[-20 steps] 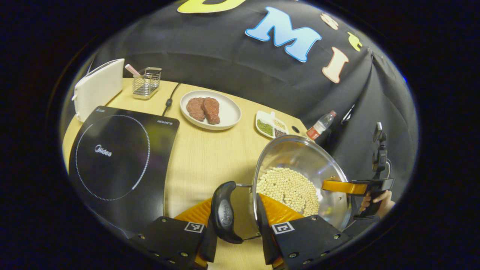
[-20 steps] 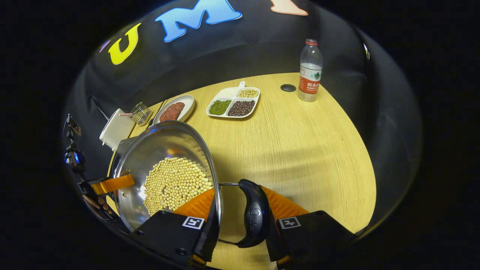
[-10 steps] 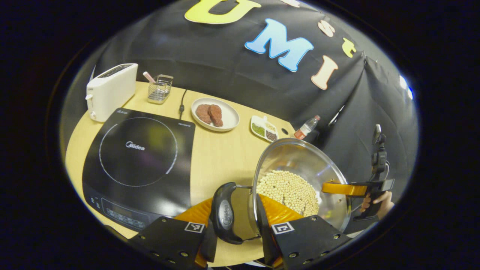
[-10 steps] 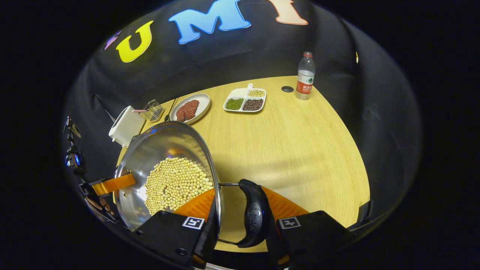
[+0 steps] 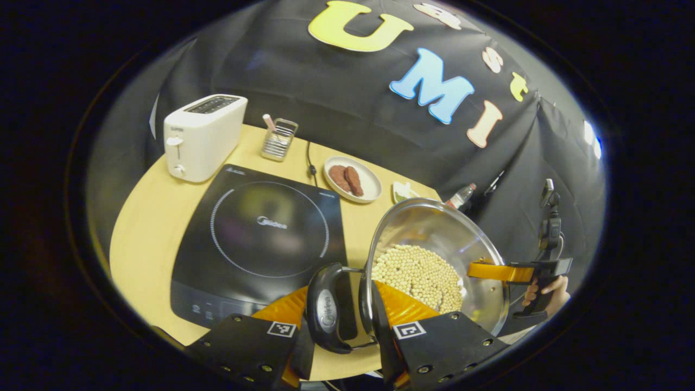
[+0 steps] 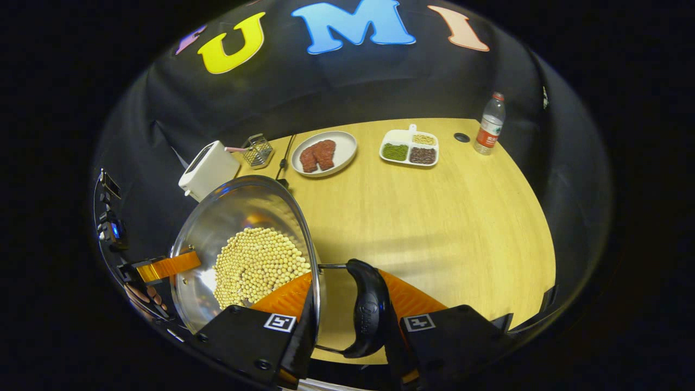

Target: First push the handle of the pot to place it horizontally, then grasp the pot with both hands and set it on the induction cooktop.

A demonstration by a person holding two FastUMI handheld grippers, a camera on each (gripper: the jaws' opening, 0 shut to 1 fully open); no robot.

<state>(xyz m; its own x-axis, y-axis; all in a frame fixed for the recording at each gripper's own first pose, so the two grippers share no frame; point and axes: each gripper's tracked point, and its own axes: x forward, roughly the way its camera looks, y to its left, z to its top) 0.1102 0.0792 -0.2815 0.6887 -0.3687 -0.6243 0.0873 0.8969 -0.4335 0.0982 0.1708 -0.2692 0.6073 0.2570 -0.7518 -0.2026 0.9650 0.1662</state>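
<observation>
A steel pot [image 5: 434, 231] with pale beans in it hangs in the air between both grippers. My left gripper [image 5: 342, 326] is shut on its black side handle [image 5: 324, 309], with the rim just beside the fingers. My right gripper [image 6: 350, 326] is shut on the opposite black handle [image 6: 369, 312] of the pot [image 6: 233, 212]. Across the pot, each view catches the other gripper: the right one [image 5: 505, 271] held by a hand [image 5: 545, 290], and the left one [image 6: 163, 266]. The black induction cooktop [image 5: 260, 228] lies on the wooden table, below and left of the pot.
A white toaster [image 5: 203, 136] and a wire rack [image 5: 279, 139] stand behind the cooktop. Farther right along the table are a plate of meat [image 6: 323, 153], a divided dish of beans [image 6: 408, 147] and a water bottle [image 6: 488, 130]. The cooktop's cord [image 5: 309, 160] runs to the back.
Both grippers have carried the pot up and to the left, still shut on its handles. The cooktop now lies closer beneath the pot; the table looks farther below.
</observation>
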